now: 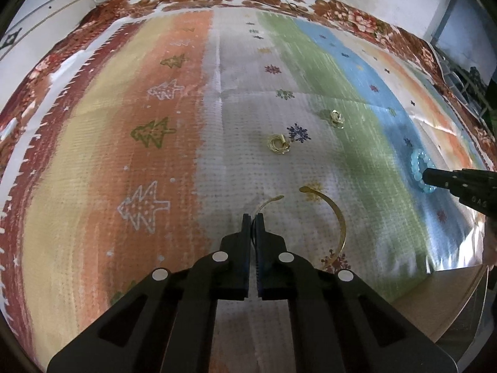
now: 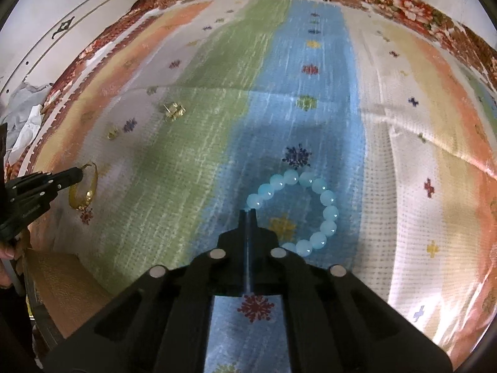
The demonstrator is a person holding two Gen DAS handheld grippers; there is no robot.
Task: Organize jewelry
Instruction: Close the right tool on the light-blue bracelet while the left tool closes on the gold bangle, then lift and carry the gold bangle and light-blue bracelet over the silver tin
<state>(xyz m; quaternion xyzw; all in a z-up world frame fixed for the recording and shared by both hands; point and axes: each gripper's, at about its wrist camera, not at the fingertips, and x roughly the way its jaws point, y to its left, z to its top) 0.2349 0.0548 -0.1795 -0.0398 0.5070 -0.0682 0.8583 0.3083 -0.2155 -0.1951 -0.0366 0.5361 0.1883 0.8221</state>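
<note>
My left gripper (image 1: 254, 219) is shut on the thin rim of a gold open bangle (image 1: 337, 217) that curves off to the right on the striped mat; it also shows at far left in the right wrist view (image 2: 81, 174), with the bangle (image 2: 90, 191). My right gripper (image 2: 247, 214) is shut on a bead of a light-blue bead bracelet (image 2: 323, 199) lying on the blue stripe; in the left wrist view its tip (image 1: 430, 175) sits on the bracelet (image 1: 416, 163). Two gold earrings (image 1: 279, 145) (image 1: 337, 117) lie apart further out.
The colourful striped mat (image 1: 174, 143) covers a floral cloth (image 1: 357, 15). A tan box (image 1: 441, 298) sits at the near right of the left view, near left of the right view (image 2: 62, 286). Crumpled white paper (image 2: 25, 118) lies beyond the mat's left edge.
</note>
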